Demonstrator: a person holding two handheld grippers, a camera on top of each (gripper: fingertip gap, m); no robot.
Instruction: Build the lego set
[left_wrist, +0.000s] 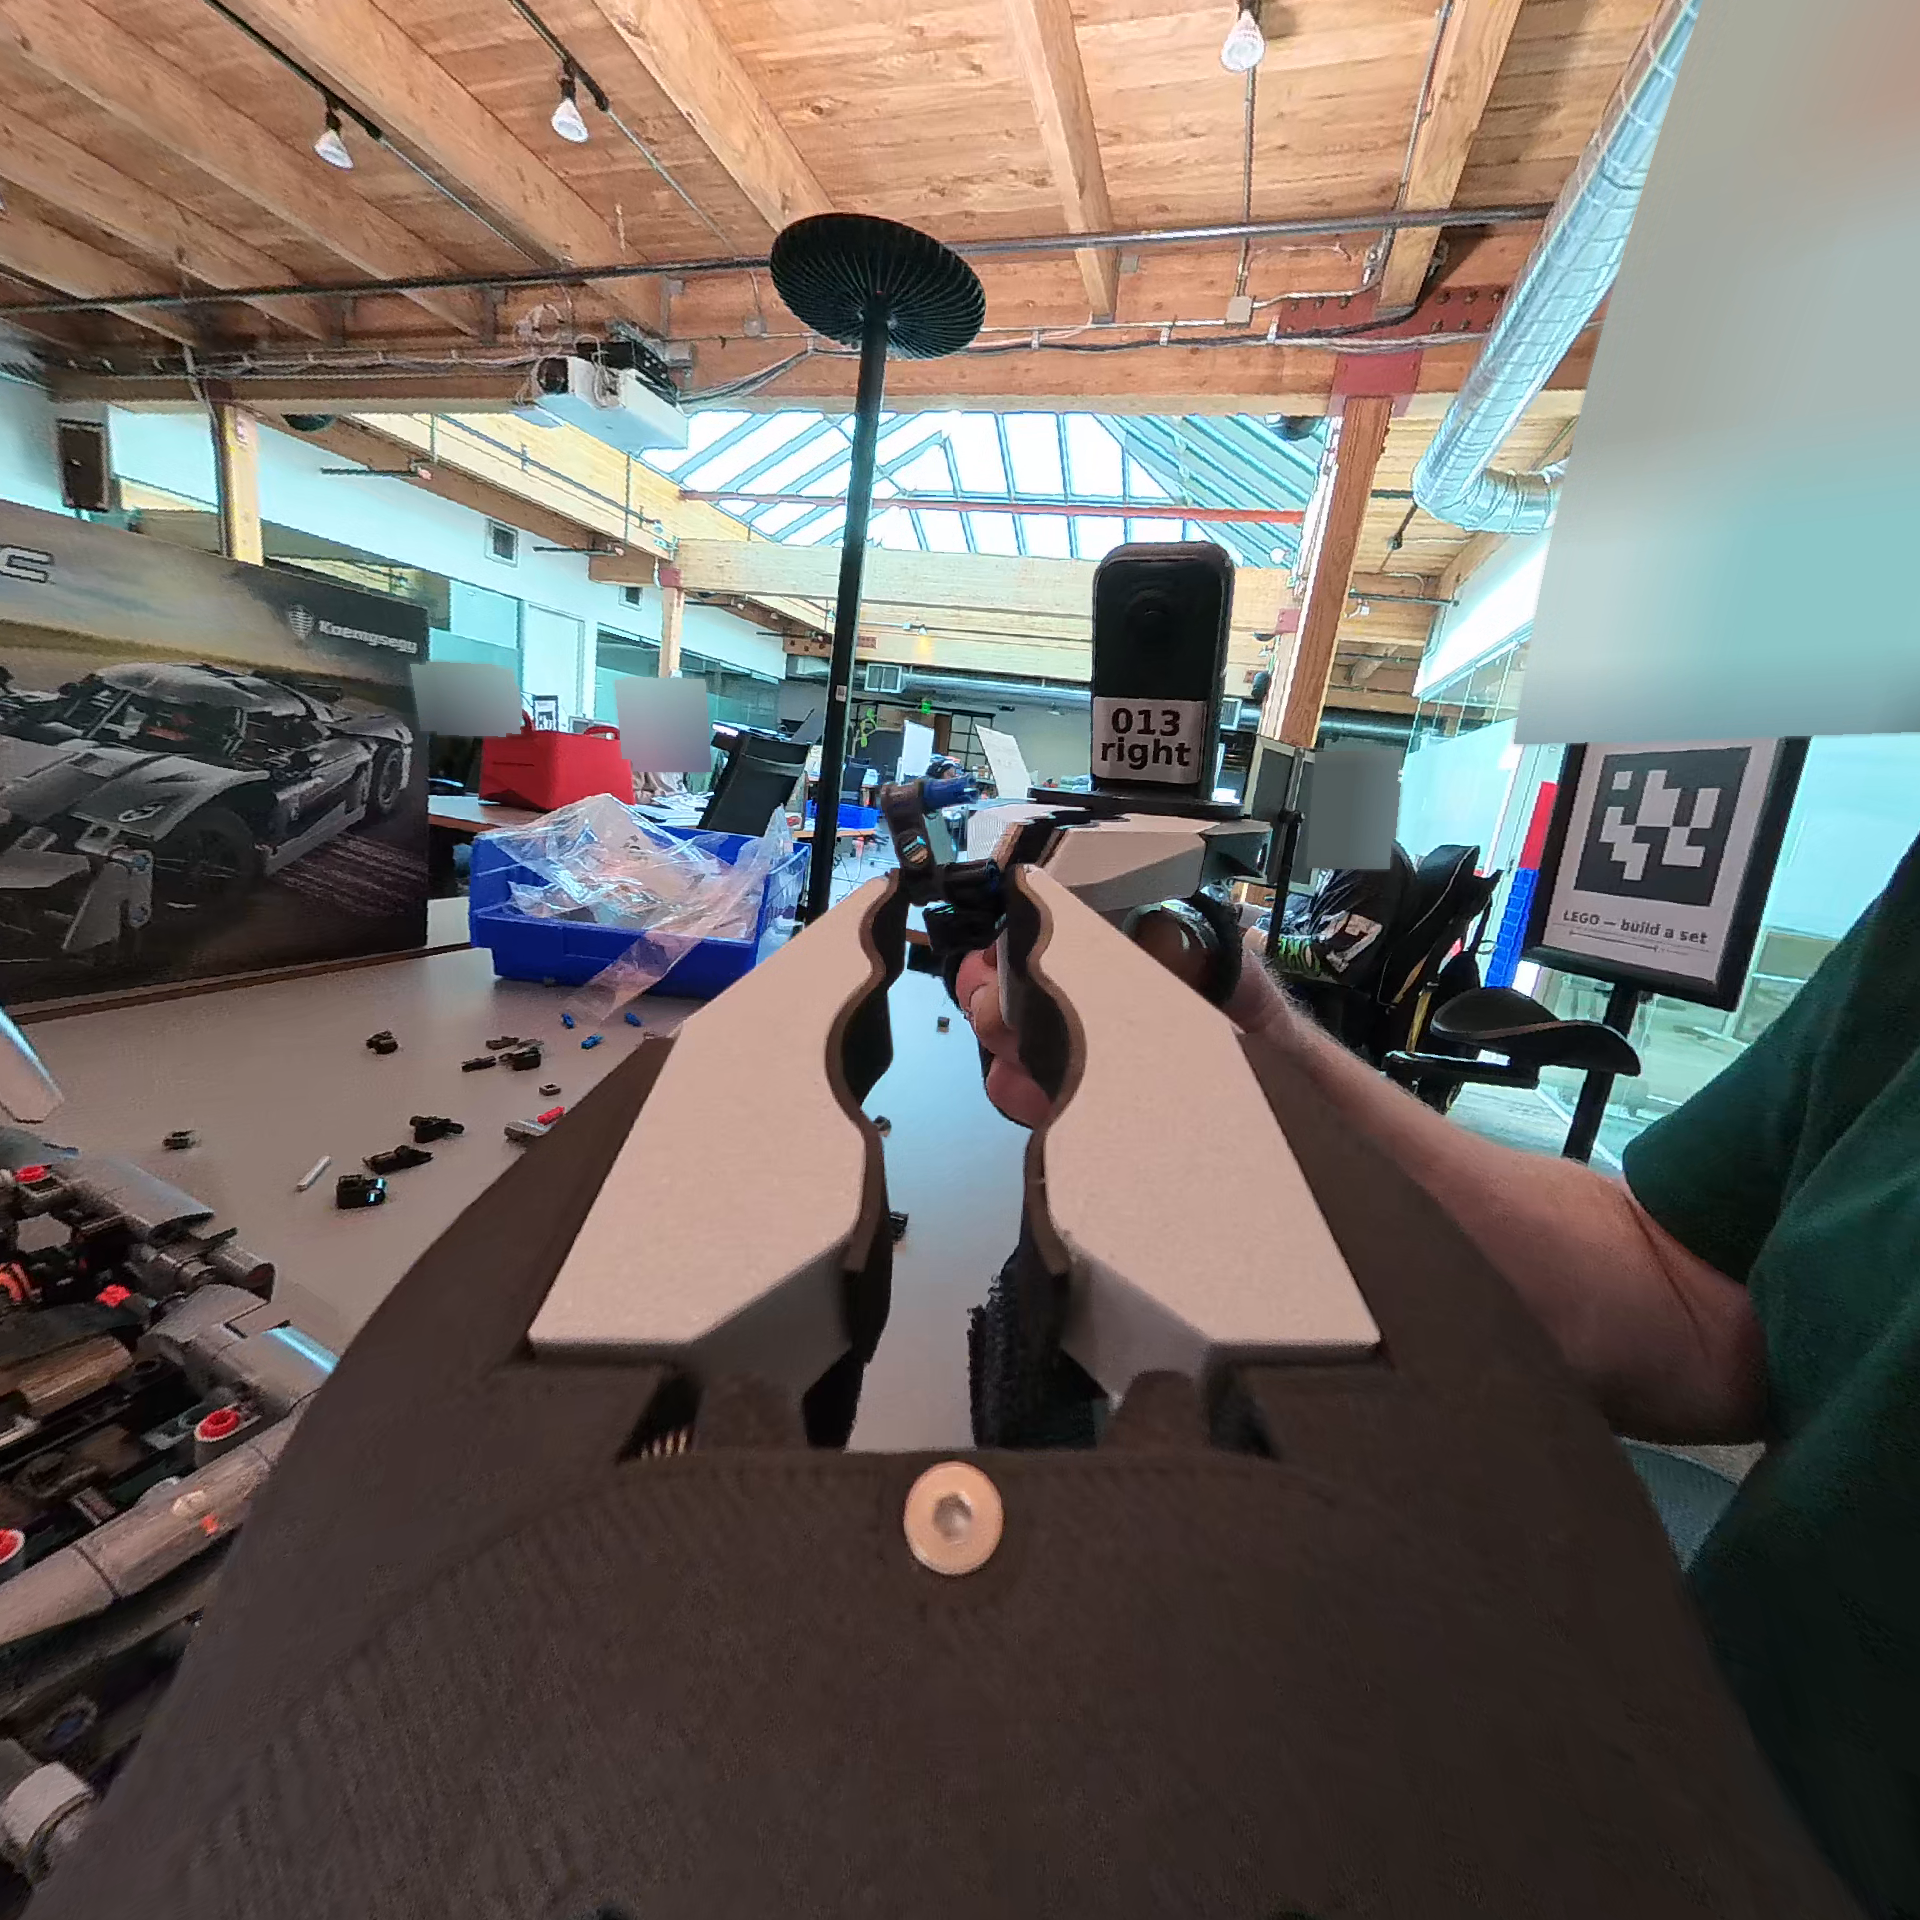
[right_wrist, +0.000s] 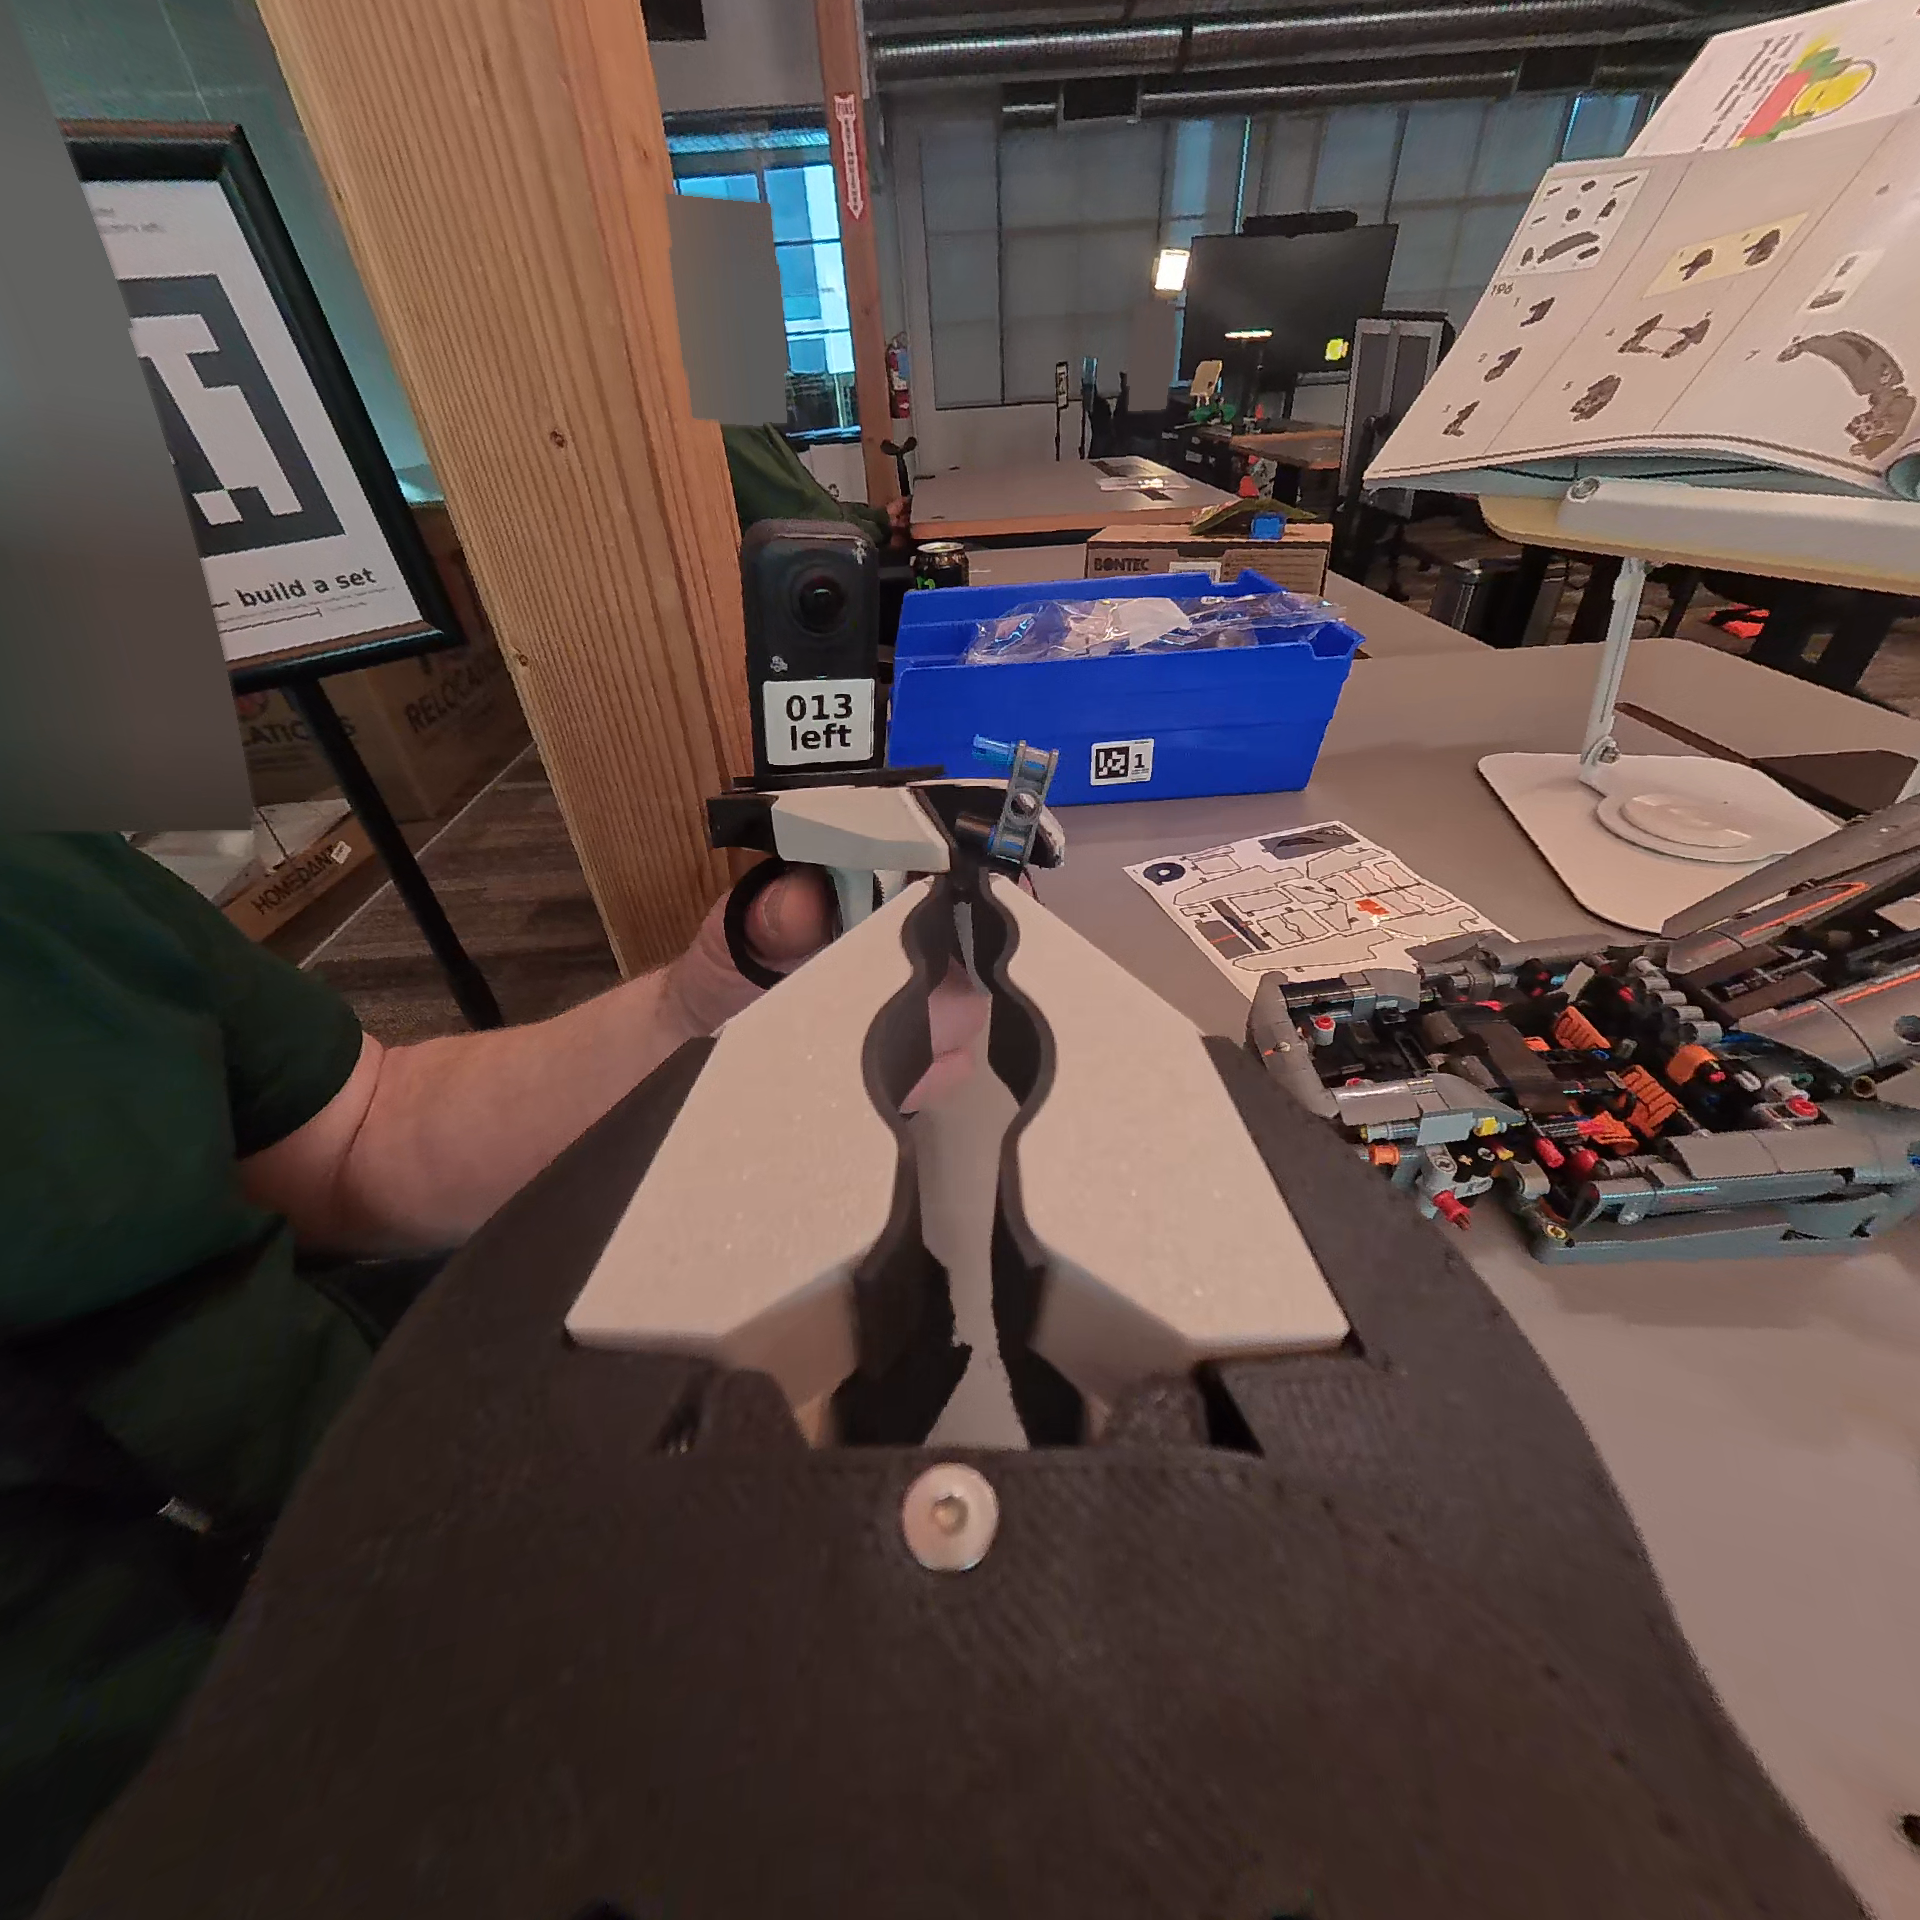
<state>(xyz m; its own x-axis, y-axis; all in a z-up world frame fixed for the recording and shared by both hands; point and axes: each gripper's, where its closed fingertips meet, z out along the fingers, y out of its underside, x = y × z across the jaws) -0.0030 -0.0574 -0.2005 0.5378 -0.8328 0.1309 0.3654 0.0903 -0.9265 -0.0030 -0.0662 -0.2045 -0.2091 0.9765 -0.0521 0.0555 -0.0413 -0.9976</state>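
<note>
Both grippers are meeting tip to tip above the grey table (right_wrist: 1558, 1455), each pointing toward the other. The left gripper (left_wrist: 956, 904) is pinching a small black and blue lego sub-assembly (left_wrist: 935, 868) at its fingertips, its jaws nearly closed around the piece. From the right wrist view the same sub-assembly (right_wrist: 1013, 816) is showing as a grey beam with blue pins, and the right gripper (right_wrist: 961, 904) is closing narrowly on its lower black part, so both tools are gripping the one cluster in the air. A person's hand (right_wrist: 769, 925) is holding the left gripper's handle, and the other hand (left_wrist: 1013, 1039) is wrapping the right gripper's handle. The partly built grey lego car (right_wrist: 1590, 1081), with orange and red parts inside, is lying on the table to the right of the grippers in the right view, near a printed sticker sheet (right_wrist: 1309, 894). Loose black pieces (left_wrist: 416, 1132) are lying scattered on the table in the left view, in front of a blue bin (left_wrist: 582, 935) holding clear plastic bags (left_wrist: 623, 862). An instruction booklet (right_wrist: 1683, 312) is standing open on a white stand (right_wrist: 1621, 810).
</note>
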